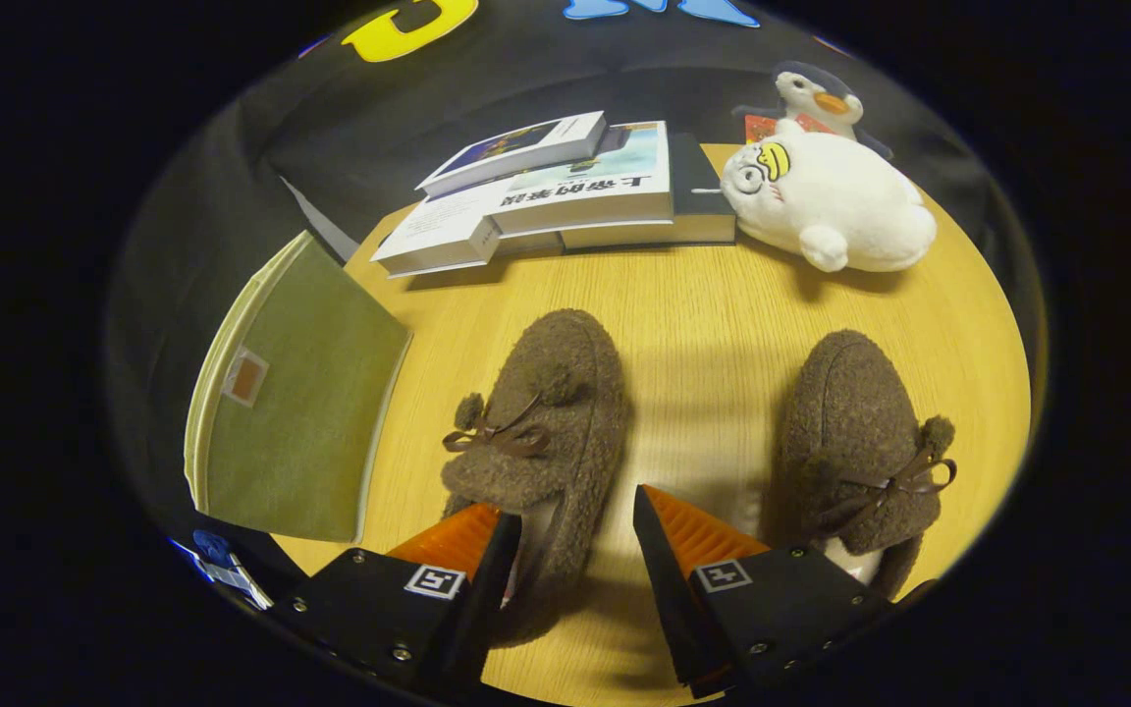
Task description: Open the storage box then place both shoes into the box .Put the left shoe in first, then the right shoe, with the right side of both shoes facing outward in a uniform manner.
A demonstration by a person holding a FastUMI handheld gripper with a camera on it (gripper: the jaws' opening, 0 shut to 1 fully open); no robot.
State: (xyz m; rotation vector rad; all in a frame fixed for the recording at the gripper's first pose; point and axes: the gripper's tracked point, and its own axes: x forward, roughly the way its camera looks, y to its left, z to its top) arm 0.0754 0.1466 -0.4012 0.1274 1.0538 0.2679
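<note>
Between your fingers there is a wide gap, so your gripper (575, 525) stands well open and has hold of nothing. The heel end of one brown fuzzy shoe (538, 432) lies partly in that gap, hard against the left finger, with its toe pointing away from you and its bow and pompom just ahead of the left fingertip (whether the finger actually touches the fleece, you cannot tell). Off beyond your right finger lies the second shoe (860, 432), also toe-away, its bow turned to the outer side and its heel tucked behind the right finger's block; the two shoes are well apart, with bare wooden table (703, 324) between them. Out to the left of the left finger, the green fabric storage box (300, 412) sits at the table's edge with its lid closed. Farther ahead of both fingers, a stack of books (556, 191) lies across the far side of the table, and just beside it on the right rests a white plush toy (826, 201), with a penguin plush (821, 98) behind that.
</note>
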